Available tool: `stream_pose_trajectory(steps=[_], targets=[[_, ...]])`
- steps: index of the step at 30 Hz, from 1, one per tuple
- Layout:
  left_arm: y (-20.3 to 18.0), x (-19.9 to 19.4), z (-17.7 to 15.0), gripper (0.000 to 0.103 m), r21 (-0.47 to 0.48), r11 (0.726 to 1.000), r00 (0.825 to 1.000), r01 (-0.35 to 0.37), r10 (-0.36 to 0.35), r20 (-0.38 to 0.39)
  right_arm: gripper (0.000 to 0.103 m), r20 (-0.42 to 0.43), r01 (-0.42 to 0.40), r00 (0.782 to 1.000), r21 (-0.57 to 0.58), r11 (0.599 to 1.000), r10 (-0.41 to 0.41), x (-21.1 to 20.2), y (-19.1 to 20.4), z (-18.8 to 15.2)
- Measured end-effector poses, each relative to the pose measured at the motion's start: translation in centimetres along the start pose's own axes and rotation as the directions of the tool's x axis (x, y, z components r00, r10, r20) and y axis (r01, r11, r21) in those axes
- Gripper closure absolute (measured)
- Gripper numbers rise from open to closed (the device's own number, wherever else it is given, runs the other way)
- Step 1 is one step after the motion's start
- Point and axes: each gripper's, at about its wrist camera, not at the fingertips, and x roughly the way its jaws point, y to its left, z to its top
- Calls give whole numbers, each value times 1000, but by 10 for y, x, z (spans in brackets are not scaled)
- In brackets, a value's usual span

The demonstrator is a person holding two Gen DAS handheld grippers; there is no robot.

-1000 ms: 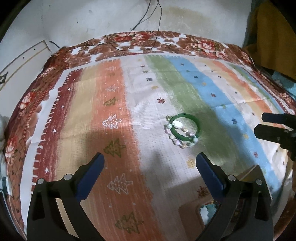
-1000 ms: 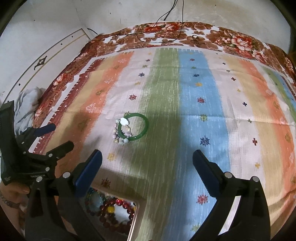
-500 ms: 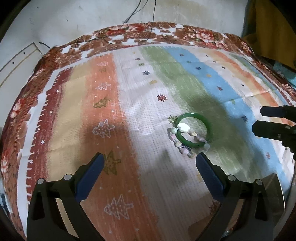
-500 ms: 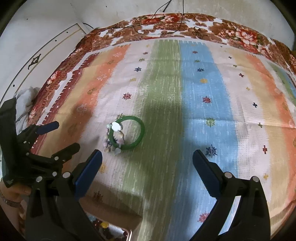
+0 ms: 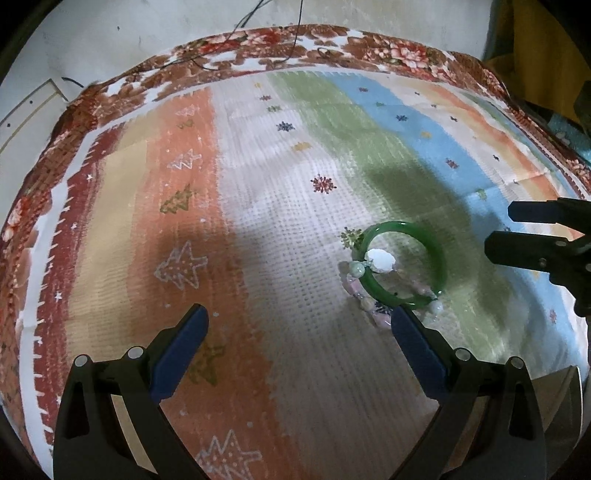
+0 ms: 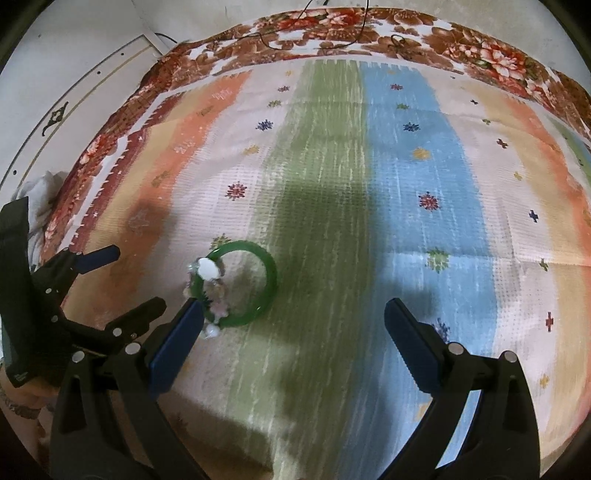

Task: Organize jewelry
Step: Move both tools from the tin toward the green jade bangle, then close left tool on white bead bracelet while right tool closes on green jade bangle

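Left wrist view: both claws (image 5: 299, 323) (image 6: 293, 319) spread wide, empty, near green bangle (image 5: 402, 264).

Domestic interior, probably a bedroom. A striped cloth (image 6: 399, 192) printed with stars and small trees lies over a floral sheet (image 6: 491, 55) with red and brown blossoms, the sheet showing as a border around the cloth's far edge. Beyond that edge stands a plain, stained white wall (image 5: 147, 33), with thin black cables (image 5: 236, 29) trailing from it onto the sheet. A yellow garment (image 5: 543, 40) hangs right of the cloth; crumpled pale fabric (image 6: 40, 188) lies left.
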Motion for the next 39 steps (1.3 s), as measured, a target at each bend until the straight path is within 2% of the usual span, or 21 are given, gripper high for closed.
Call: stream_pose_trajectory(steps=[11, 18, 21, 23, 27, 29, 32, 34, 38, 39], targets=[[-1, 21, 5, 6, 12, 1000, 999, 23, -23, -24, 6, -52, -22, 998, -8, 1000, 21, 25, 0, 8], [3, 32, 5, 6, 19, 1000, 999, -24, 25, -45, 6, -75, -5, 997, -26, 1000, 3, 41, 2, 10], [6, 32, 4, 6, 27, 1000, 998, -12, 14, -53, 7, -88, 26, 996, -35, 999, -29, 49, 1, 10], [8, 31, 3, 6, 31, 999, 998, -7, 9, -55, 9, -101, 12, 995, -13, 1000, -13, 52, -2, 9], [10, 31, 2, 6, 42, 999, 999, 3, -1, -50, 24, -102, 48, 993, -35, 998, -52, 51, -3, 8], [9, 31, 1, 7, 47, 999, 999, 4, -2, -44, 31, -100, 30, 994, -35, 999, -33, 49, -3, 7], [7, 28, 0, 19, 74, 997, 999, 17, -14, -37, 45, -101, 9, 995, -42, 999, -13, 49, 0, 8], [7, 27, 0, 27, 84, 996, 999, 13, -9, -40, 55, -103, 25, 994, -54, 998, -31, 49, 0, 8], [13, 25, 2, 52, 66, 998, 999, -9, 12, -50, 69, -103, 46, 993, -60, 997, -52, 49, -3, 7], [15, 25, 2, 60, 63, 998, 999, -12, 15, -51, 78, -105, 45, 993, -59, 997, -51, 49, -4, 7]])
